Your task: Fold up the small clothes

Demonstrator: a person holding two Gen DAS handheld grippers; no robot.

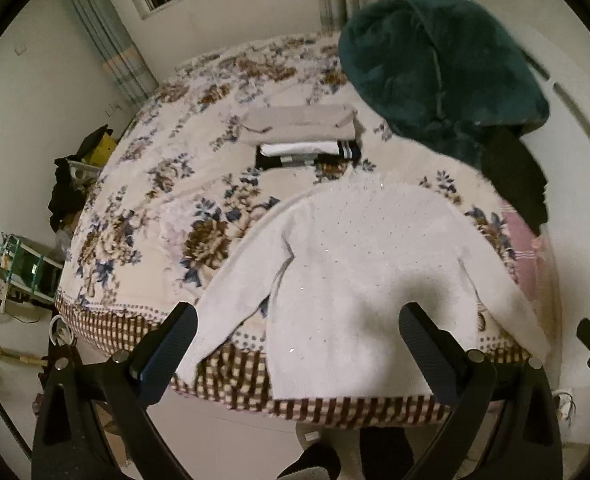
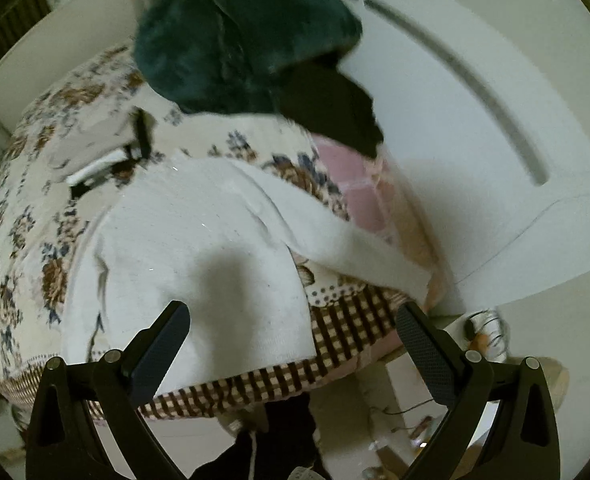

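Under the teal coat (image 1: 443, 68), a black garment (image 1: 515, 176) lies half hidden.

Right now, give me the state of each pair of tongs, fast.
Left tongs: open, empty, above the white sweater.
Right tongs: open, empty, above the same sweater's hem near the bed edge.

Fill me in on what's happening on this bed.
A person with a gripper in each hand is folding small clothes. A white sweater lies spread flat at the bed's near edge, sleeves out, not yet folded. The left gripper and right gripper hover open above it, holding nothing. Folded pieces sit farther back.
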